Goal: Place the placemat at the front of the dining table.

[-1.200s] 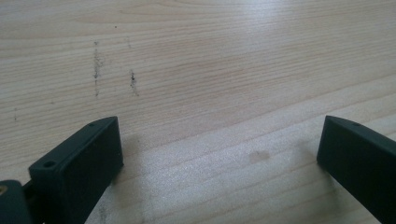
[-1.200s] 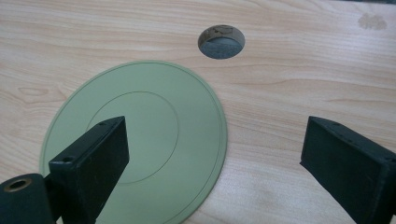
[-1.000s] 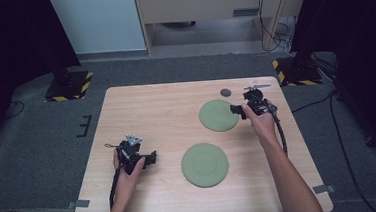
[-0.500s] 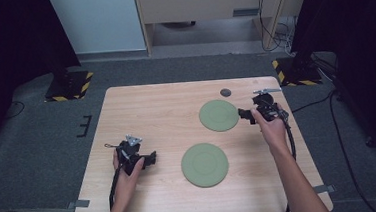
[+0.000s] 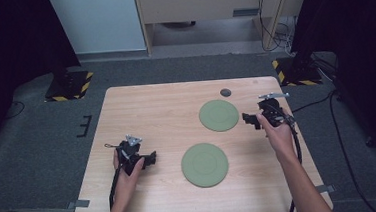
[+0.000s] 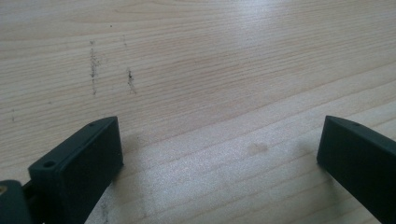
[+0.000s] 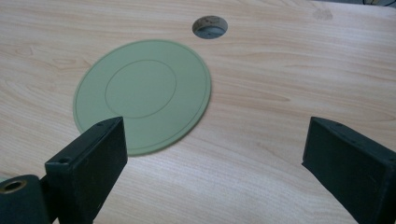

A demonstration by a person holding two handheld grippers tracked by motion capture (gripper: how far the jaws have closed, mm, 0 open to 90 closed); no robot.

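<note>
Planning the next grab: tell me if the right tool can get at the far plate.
Probably yes. The right tool is open and sits just beside the far plate, with bare table between and nothing in the way.

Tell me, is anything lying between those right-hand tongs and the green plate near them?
Nothing visible. The right tongs, jaws open, face the far green plate across bare table; the small hole lies beyond.

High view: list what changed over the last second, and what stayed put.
The right gripper pulled back to the right, off the edge of the far green plate, and now hangs open beside it, holding nothing. The left gripper, both plates including the near green plate, and the table stayed as they were.
</note>
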